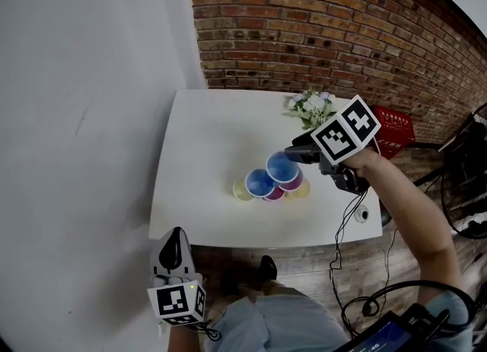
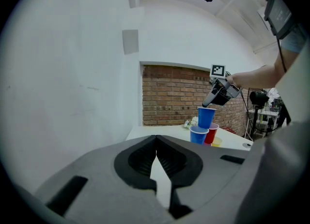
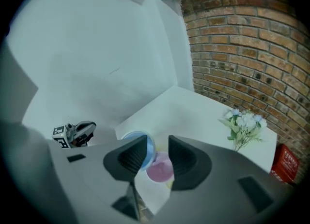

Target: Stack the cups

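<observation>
Several plastic cups stand bunched near the front of the white table (image 1: 205, 153). An upper blue cup (image 1: 282, 167) (image 2: 206, 117) rests on top of a lower blue cup (image 1: 259, 183) (image 2: 198, 134) and a red cup (image 2: 211, 133); yellow cups (image 1: 243, 190) (image 1: 301, 189) stand at both sides. My right gripper (image 1: 294, 153) (image 2: 206, 105) (image 3: 157, 146) is open over the upper blue cup (image 3: 147, 146), whose rim lies by the left jaw with a gap to the other. My left gripper (image 1: 175, 248) (image 2: 156, 144) is shut and empty, below the table's front left corner.
A bunch of white flowers (image 1: 310, 107) (image 3: 243, 124) lies at the table's far right. A red box (image 1: 392, 131) stands on the floor by the brick wall (image 1: 319, 23). A white wall runs along the table's left. Cables hang off the front right corner (image 1: 346, 229).
</observation>
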`<move>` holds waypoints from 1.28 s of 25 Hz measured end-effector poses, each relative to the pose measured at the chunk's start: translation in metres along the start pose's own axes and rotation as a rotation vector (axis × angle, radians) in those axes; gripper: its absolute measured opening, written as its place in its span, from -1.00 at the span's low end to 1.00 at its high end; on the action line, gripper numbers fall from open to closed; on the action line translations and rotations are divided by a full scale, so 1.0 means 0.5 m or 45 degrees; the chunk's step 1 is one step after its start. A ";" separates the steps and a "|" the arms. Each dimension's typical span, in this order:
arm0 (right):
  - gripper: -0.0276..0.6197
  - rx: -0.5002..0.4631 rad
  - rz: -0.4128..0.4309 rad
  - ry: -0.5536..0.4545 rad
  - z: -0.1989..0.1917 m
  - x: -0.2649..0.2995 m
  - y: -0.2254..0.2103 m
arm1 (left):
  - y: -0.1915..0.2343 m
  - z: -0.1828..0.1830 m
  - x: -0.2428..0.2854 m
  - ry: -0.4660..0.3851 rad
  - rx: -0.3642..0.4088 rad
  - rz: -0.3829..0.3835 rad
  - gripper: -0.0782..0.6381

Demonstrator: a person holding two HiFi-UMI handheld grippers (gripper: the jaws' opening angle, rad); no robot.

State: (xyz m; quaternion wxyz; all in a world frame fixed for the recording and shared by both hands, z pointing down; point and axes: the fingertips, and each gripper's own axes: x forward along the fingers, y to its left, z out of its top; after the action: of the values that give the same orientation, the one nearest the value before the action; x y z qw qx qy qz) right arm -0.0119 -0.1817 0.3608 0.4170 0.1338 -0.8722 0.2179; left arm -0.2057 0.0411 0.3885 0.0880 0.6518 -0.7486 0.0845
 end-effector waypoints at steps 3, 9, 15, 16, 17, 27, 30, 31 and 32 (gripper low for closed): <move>-0.47 -0.008 -0.032 -0.068 0.018 -0.029 -0.004 | -0.005 0.010 0.005 -0.016 0.009 -0.013 -0.76; -0.51 -0.048 -0.120 -0.312 0.066 -0.142 0.033 | -0.026 0.071 0.018 -0.092 0.042 -0.078 -0.76; -0.61 0.008 -0.228 -0.673 0.048 -0.251 0.105 | -0.057 0.178 0.022 -0.192 0.097 -0.169 -0.76; -0.63 0.040 -0.236 -0.737 0.036 -0.259 0.119 | -0.063 0.196 0.023 -0.208 0.105 -0.188 -0.76; -0.63 0.074 -0.246 -0.794 0.020 -0.261 0.134 | -0.069 0.210 0.023 -0.220 0.110 -0.208 -0.76; -0.90 0.094 -0.563 -1.116 -0.108 -0.200 0.289 | -0.127 0.287 0.000 -0.320 0.171 -0.371 -0.76; -0.90 0.037 -0.658 -1.178 -0.124 -0.203 0.326 | -0.150 0.288 -0.017 -0.344 0.168 -0.407 -0.76; -0.90 0.027 -0.687 -1.193 -0.128 -0.209 0.333 | -0.158 0.293 -0.024 -0.359 0.172 -0.415 -0.76; -0.90 0.023 -0.713 -1.207 -0.131 -0.215 0.338 | -0.165 0.298 -0.032 -0.377 0.181 -0.419 -0.76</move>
State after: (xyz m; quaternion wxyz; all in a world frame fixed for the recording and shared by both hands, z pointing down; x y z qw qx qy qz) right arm 0.0278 0.0029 0.2674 0.0193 0.4476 -0.8937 0.0219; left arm -0.1251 0.0092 0.2409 -0.0564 0.7748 -0.6292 0.0249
